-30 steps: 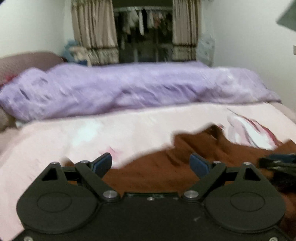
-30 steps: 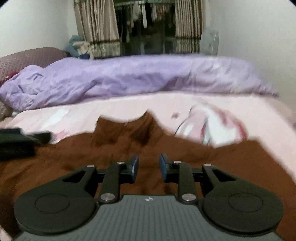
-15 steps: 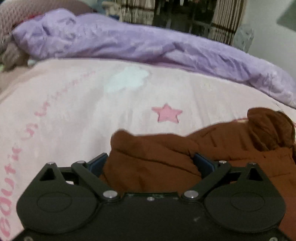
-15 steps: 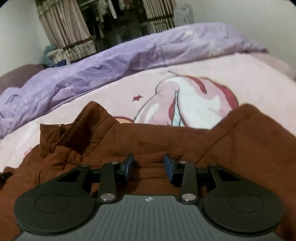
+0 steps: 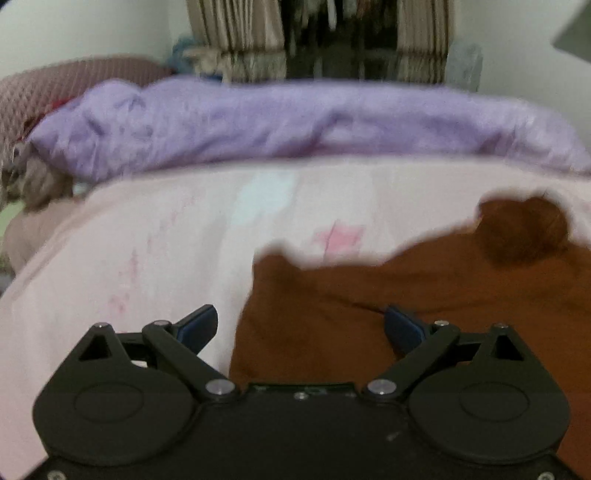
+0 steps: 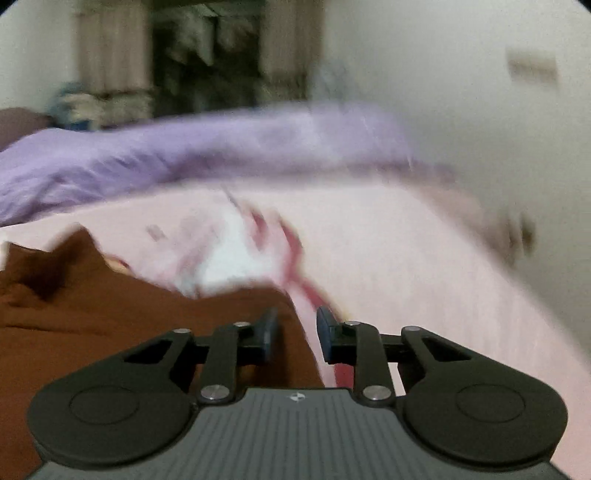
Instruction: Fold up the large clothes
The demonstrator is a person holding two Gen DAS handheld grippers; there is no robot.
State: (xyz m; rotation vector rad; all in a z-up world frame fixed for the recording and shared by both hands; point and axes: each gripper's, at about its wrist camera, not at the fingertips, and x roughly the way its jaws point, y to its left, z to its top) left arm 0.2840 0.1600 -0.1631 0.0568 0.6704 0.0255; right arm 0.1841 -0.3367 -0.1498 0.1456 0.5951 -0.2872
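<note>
While both views are smeared by blur, the main shapes still read, listed left to right.

Headboard: a dusty-pink padded headboard (image 5: pixel 55 85) sits at the far left edge of the bed.
Duvet: a rumpled purple duvet (image 5: pixel 295 122) lies across the far side of the bed, from the headboard end to the right.
Sheet: a pale pink sheet (image 5: pixel 147 240) with a pink star (image 5: pixel 338 238) and a larger red-and-white print (image 6: pixel 251 254) covers the near part of the bed.
Left gripper: the left gripper (image 5: pixel 301 326) hangs low over the sheet, its blue-tipped fingers (image 5: pixel 195 326) spread wide; their opening has just widened. The left fingertip is over bare sheet, the right one over the cloth, and nothing is pinched.
Garment: a brown garment (image 5: pixel 406 295) lies spread on the sheet, its left edge between the left gripper's fingers and its right edge under the right gripper.
Right gripper: the right gripper (image 6: pixel 297 334) has its fingers (image 6: pixel 269 332) close together with a narrow gap; they have just been closing. The garment's right edge lies below that gap; whether the pads touch the cloth cannot be told.
Curtains: striped curtains (image 5: pixel 236 33) frame a dark opening behind the bed.
</note>
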